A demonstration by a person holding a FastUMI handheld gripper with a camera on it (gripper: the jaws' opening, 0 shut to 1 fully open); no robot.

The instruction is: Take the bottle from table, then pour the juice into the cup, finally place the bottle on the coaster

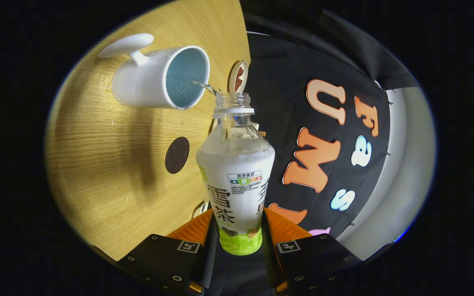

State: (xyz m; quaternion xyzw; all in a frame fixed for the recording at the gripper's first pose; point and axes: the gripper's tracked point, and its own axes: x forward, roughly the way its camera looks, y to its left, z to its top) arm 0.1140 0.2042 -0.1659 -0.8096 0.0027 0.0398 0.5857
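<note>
The gripper pinches the bottle between both fingers, tipped toward the cup on the bench. Keep the tilt steady so the thin stream lands inside the rim.

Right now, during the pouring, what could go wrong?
1. The stream from the bottle enters the cup near its rim; a small wobble could spill onto the table.
2. The gripper holds the bottle low, so it might pivot.
3. The coaster lies close by and could get wet.
</note>
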